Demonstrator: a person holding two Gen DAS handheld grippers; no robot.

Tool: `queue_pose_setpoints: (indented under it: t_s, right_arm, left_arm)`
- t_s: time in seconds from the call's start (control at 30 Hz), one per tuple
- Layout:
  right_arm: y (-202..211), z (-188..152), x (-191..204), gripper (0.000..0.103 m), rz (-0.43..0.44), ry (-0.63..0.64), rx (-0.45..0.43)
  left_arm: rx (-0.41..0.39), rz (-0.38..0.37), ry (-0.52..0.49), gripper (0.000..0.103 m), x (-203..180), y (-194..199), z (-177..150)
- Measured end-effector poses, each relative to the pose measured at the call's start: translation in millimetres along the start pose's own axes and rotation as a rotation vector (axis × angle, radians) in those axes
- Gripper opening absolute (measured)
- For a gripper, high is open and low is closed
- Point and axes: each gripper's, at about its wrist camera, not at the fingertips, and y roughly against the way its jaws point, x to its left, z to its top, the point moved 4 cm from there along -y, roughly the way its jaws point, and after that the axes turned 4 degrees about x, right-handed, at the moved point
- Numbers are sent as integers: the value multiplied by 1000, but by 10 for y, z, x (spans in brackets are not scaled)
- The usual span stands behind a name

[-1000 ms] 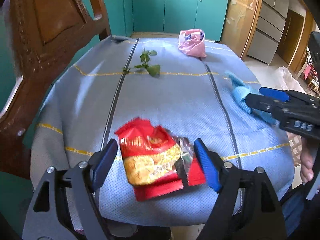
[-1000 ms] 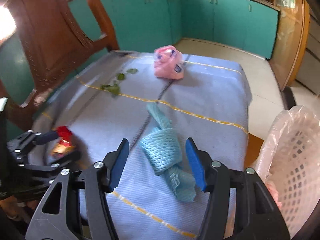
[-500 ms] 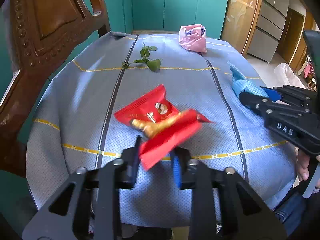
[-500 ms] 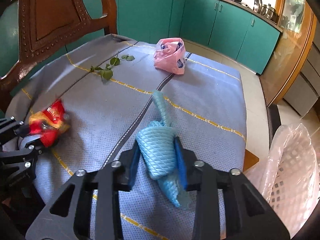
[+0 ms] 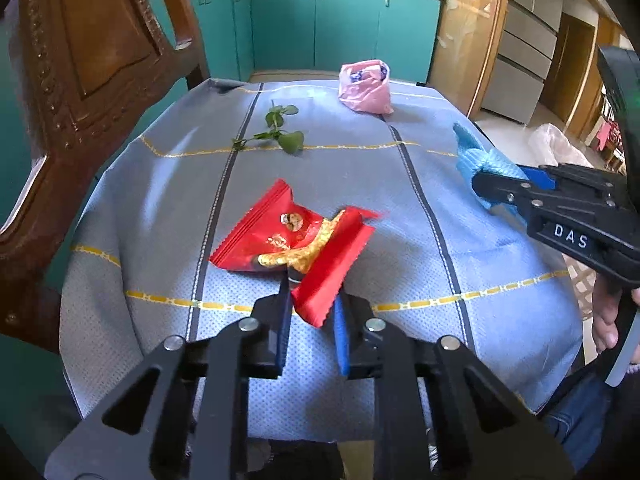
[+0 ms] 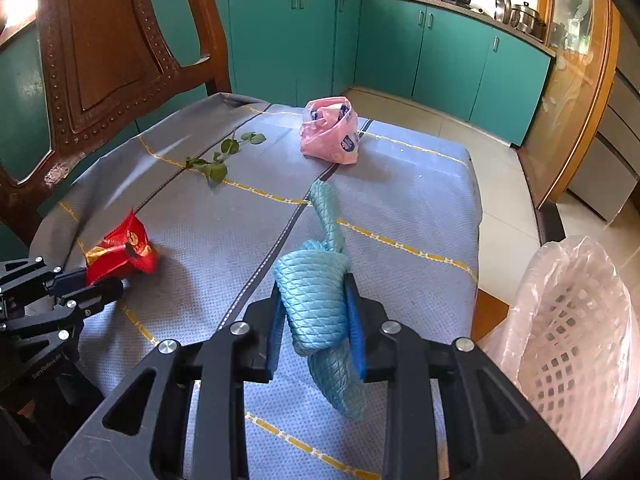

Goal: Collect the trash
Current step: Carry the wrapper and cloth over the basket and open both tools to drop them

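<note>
My left gripper (image 5: 310, 304) is shut on the near corner of a red snack wrapper (image 5: 296, 240), which is lifted a little off the blue tablecloth (image 5: 360, 184). The wrapper (image 6: 120, 252) and left gripper (image 6: 100, 284) also show in the right wrist view. My right gripper (image 6: 316, 312) is shut on a crumpled light-blue cloth (image 6: 316, 300), held above the table's right side; the cloth (image 5: 480, 164) and right gripper (image 5: 488, 188) also show in the left wrist view. A pink plastic bag (image 6: 330, 132) and a green leafy sprig (image 6: 220, 158) lie farther back.
A white lattice basket lined with a clear bag (image 6: 576, 344) stands on the floor right of the table. A carved wooden chair back (image 6: 108, 52) rises at the table's left. Teal cabinets (image 6: 400, 44) line the far wall.
Both grippers closed from open a second ago, the left on the wrapper and the right on the cloth. Both have since risen slightly with their loads.
</note>
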Motion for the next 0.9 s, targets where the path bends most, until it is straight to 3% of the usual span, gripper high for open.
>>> queue_pose_setpoints:
  t_s: [0.07, 0.2, 0.27, 0.33, 0.37, 0.47, 0.9]
  right_arm:
    - [4, -10, 6, 28, 1, 0, 4]
    - [-10, -19, 8, 28, 1, -2, 9]
    - [-20, -25, 8, 28, -1, -2, 12]
    - [-31, -28, 9, 28, -2, -3, 14]
    - [-32, -29, 12, 28, -3, -2, 14]
    - [-20, -31, 14, 28, -5, -1, 9]
    - [392, 6, -25, 28, -26, -14, -87]
  left_arm:
    - [-23, 37, 6, 70, 9, 29, -2]
    - [-63, 45, 11, 71, 8, 80, 56]
    - [-71, 67, -17, 62, -27, 62, 101]
    - [-62, 68, -46, 45, -80, 11, 125]
    - [-52, 66, -55, 30, -97, -19, 129]
    - [-63, 71, -73, 16, -153, -13, 125]
    - [-197, 87, -89, 13, -294, 485, 275]
